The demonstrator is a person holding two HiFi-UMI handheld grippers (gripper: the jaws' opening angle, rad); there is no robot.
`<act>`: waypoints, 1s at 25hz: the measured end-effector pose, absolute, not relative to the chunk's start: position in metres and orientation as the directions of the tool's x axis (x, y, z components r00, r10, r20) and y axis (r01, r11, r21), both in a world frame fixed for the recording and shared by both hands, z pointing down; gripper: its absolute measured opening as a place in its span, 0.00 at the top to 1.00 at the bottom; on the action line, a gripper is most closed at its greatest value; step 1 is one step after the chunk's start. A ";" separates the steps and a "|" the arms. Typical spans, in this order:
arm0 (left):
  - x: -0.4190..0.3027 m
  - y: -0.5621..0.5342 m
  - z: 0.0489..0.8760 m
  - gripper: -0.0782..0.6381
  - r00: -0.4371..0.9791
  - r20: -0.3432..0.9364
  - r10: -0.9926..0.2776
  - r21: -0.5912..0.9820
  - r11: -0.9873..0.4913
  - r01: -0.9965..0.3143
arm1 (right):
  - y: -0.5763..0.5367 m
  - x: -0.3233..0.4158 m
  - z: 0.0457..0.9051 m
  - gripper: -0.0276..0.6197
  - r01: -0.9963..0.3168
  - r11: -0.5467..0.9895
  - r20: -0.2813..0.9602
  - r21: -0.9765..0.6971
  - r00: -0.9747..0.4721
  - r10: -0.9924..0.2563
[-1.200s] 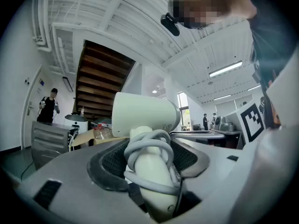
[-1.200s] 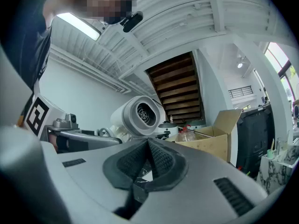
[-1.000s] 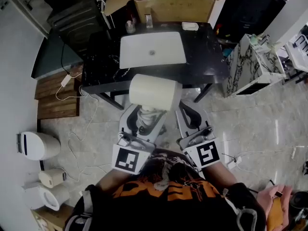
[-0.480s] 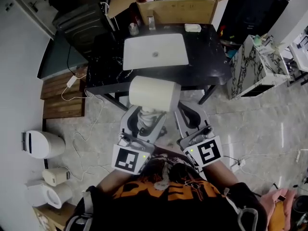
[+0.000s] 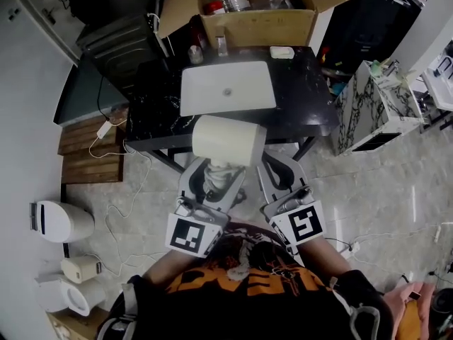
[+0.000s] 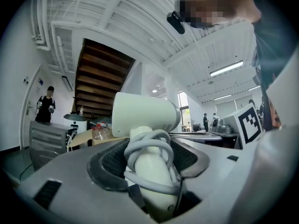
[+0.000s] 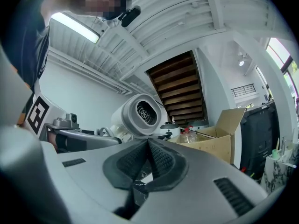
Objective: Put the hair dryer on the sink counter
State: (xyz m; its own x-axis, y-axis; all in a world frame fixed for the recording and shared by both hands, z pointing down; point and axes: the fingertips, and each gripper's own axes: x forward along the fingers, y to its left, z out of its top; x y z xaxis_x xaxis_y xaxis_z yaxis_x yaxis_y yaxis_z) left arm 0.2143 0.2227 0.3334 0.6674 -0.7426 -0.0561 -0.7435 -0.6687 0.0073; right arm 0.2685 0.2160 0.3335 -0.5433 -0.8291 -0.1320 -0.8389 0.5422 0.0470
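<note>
The white hair dryer (image 5: 228, 140) stands upright in front of me, its cord wound round the handle (image 6: 150, 167). My left gripper (image 5: 216, 174) is shut on that handle, its dark pads on either side (image 6: 112, 161). The barrel (image 6: 145, 113) points sideways above the jaws, and its rear grille shows in the right gripper view (image 7: 140, 115). My right gripper (image 5: 280, 168) hangs just right of the dryer, shut with nothing in it, pads meeting (image 7: 148, 146). The black sink counter (image 5: 304, 98) with its white basin (image 5: 226, 87) lies ahead, beyond the dryer.
An open cardboard box (image 5: 262, 16) with bottles stands behind the counter. A soap bar (image 5: 281, 52) and small bottles (image 5: 195, 54) sit along the counter's back edge. A marble-patterned cabinet (image 5: 368, 105) is at right. Cables (image 5: 120, 190), wooden boards (image 5: 88, 137) and a white bin (image 5: 60, 222) lie at left.
The counter and box have slid a little lower in the head view and more of the box shows. Both grippers and the dryer keep the same pose.
</note>
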 end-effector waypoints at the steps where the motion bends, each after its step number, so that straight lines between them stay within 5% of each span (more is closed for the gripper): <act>1: 0.214 0.218 0.333 0.49 0.670 -0.060 -0.740 0.012 -0.672 -0.741 | 0.212 0.268 0.333 0.94 -0.842 0.538 -0.131 0.049 -0.539 -0.832; 25: 0.112 0.007 0.342 0.49 0.691 -0.022 -0.722 0.062 -0.691 -0.720 | 0.002 0.160 0.342 0.94 -0.851 0.525 -0.052 0.028 -0.526 -0.849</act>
State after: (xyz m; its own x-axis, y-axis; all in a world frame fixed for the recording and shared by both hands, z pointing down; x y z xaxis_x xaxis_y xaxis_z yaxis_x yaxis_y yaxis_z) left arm 0.1123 0.0065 0.3420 0.6912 -0.7223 -0.0217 -0.7202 -0.6910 0.0619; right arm 0.1604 0.0024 0.3421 -0.5257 -0.8491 -0.0518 -0.8507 0.5250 0.0277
